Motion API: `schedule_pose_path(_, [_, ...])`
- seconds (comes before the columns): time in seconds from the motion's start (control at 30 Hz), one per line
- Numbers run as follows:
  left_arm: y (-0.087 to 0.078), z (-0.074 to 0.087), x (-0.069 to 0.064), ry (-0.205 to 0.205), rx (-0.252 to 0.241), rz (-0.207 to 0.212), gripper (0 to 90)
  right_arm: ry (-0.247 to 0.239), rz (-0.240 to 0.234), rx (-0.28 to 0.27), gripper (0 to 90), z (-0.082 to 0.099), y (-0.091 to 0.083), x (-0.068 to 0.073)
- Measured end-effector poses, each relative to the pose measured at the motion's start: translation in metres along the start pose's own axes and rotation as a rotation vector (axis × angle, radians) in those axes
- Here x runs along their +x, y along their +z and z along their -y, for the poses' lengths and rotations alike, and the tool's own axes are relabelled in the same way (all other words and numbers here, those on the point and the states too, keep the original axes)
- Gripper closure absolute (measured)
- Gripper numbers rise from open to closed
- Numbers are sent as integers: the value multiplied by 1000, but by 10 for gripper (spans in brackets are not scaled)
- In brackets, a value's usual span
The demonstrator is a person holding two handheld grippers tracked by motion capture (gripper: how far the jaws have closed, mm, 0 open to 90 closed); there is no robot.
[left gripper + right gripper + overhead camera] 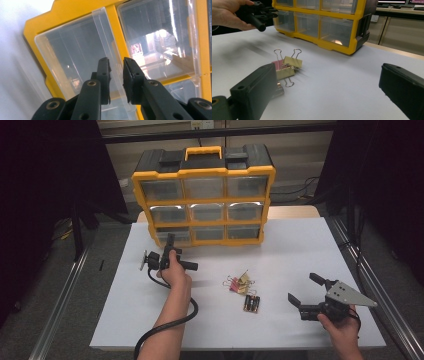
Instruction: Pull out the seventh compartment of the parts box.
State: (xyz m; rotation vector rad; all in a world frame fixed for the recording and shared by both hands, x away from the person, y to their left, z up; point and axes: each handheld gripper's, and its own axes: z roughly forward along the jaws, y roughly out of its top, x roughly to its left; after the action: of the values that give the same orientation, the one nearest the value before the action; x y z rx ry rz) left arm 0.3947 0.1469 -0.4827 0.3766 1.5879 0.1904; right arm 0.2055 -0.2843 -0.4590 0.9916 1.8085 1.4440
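The left hand (175, 272) reaches forward, forearm stretched across the table, holding the left gripper (116, 75) at the bottom-left drawer (75, 60) of the yellow organizer (204, 195). Its jaws stand narrow on either side of the drawer's clear pull tab (106, 42); they seem to pinch it, though contact is hard to confirm. The right hand (340, 325) rests low near the table edge, its right gripper (305, 287) wide open and empty, binder clips (287, 66) and batteries (251, 303) just ahead of its left jaw
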Motion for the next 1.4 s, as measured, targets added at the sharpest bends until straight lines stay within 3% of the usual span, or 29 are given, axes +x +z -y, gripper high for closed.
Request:
schedule_pose_path(0.03, [-2, 0, -1, -36, -26, 10, 762, 0, -1, 0, 11, 0, 0, 0])
schedule_pose_path(0.13, [-5, 0, 0, -23, -13, 9, 763, -5, 0, -3, 11, 0, 0, 0])
schedule_pose_path(0.2, [-7, -1, -1, -43, -18, 8, 764, -5, -1, -2, 11, 0, 1, 0])
schedule_pose_path(0.27, [-10, -1, 0, -30, -22, 15, 764, -7, 0, -3, 10, 0, 1, 0])
schedule_pose_path(0.33, [-15, -2, 3, 27, 31, 13, 766, -9, 1, -5, 10, -1, 1, 1])
schedule_pose_path(0.4, [-14, -1, 0, -44, -18, 18, 768, -7, 4, 0, 9, -1, 1, 1])
schedule_pose_path(0.43, [-15, -1, 0, -32, -8, 18, 768, -10, -1, -7, 9, -1, 1, 1])
schedule_pose_path(0.47, [-19, -2, 4, 27, 30, 18, 768, -10, -1, -7, 9, -1, 1, 1])
schedule_pose_path(0.5, [-18, -1, 2, -14, -6, 25, 768, -10, -1, -8, 8, -1, 1, 2])
schedule_pose_path(0.53, [-21, -1, 5, 26, 25, 26, 768, -10, -1, -8, 8, -1, 1, 2])
schedule_pose_path(0.57, [-20, 0, 2, -12, -8, 27, 769, -7, 0, -7, 7, -1, 1, 2])
schedule_pose_path(0.6, [-20, 0, 2, -12, -8, 27, 770, -7, 0, -7, 7, -1, 1, 2])
schedule_pose_path(0.63, [-23, -1, 4, 24, 29, 21, 770, -6, 4, -6, 7, -1, 1, 1])
schedule_pose_path(0.67, [-22, 0, 2, -6, 0, 26, 769, -5, 6, -3, 6, -1, 0, 1])
schedule_pose_path(0.7, [-23, 0, 3, -1, 0, 26, 769, -3, 6, -4, 6, -1, 0, 1])
schedule_pose_path(0.73, [-26, -1, 6, 38, 30, 30, 770, -7, 8, -6, 6, -1, 0, 1])
schedule_pose_path(0.77, [-25, -1, 3, -12, 5, 37, 770, -5, 7, -8, 6, -1, 0, 1])
schedule_pose_path(0.8, [-27, -2, 5, 22, 32, 25, 771, -3, 4, -9, 6, -1, 0, 1])
schedule_pose_path(0.83, [-26, -1, 2, -24, -2, 24, 772, -2, 3, -8, 6, -1, 0, 1])
schedule_pose_path(0.9, [-28, -1, 3, -14, 13, 23, 775, 1, 4, -8, 6, 0, 1, 1])
schedule_pose_path(0.97, [-30, -1, 2, -53, 1, 28, 775, 0, 4, -9, 6, 0, 1, 1])
schedule_pose_path(1.03, [-31, -2, 3, -35, 8, 31, 775, 1, 3, -8, 6, 0, 0, 1])
schedule_pose_path(1.07, [-33, -2, 5, 2, 36, 30, 775, -1, 3, -10, 6, 0, 0, 1])
schedule_pose_path(1.1, [-32, -2, 2, -52, 4, 29, 775, -4, 2, -10, 6, -1, 0, 1])
schedule_pose_path(1.13, [-33, -2, 2, -53, 11, 28, 776, -7, 3, -10, 6, -1, 0, 0])
schedule_pose_path(1.17, [-36, -3, 5, 1, 46, 26, 774, -1, 1, -10, 6, -1, 0, 1])
schedule_pose_path(1.23, [-34, -3, 2, -63, 2, 37, 774, -5, 1, -12, 6, -1, 0, 0])
schedule_pose_path(1.3, [-37, -4, 5, 0, 49, 29, 774, -1, 5, -9, 6, -1, 0, 1])
schedule_pose_path(1.4, [-37, -3, 6, 1, 41, 39, 776, -2, 2, -8, 6, -1, 0, 1])
